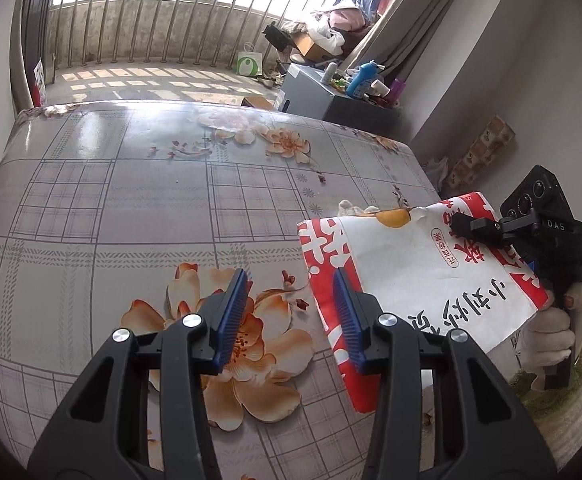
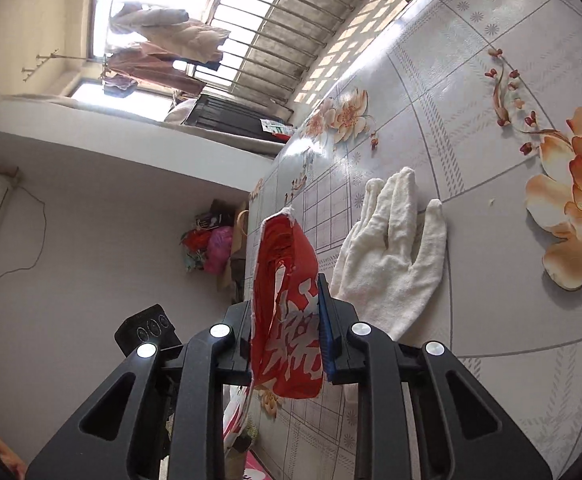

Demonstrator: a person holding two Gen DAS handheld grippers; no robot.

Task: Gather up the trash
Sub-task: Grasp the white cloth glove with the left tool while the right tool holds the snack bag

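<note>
Red-and-white paper bag, crumpled, printed characters; right fingers clenched on its edge; left fingers released, nothing between, bag just beside

Daylight through a barred window falls on the floral-clothed table.

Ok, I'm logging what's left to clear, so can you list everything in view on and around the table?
paper bag: one, red and white, clamped in the right gripper at the table edge
cloth glove: one, white, flat on the table beside the bag
table: one, grey check cloth with orange flowers
bottle: one, blue, on the grey cabinet by the curtain
left gripper: black, blue pads, open, empty
right gripper: black, shut on the bag
gloved hand: one, white, holding the right gripper
</note>
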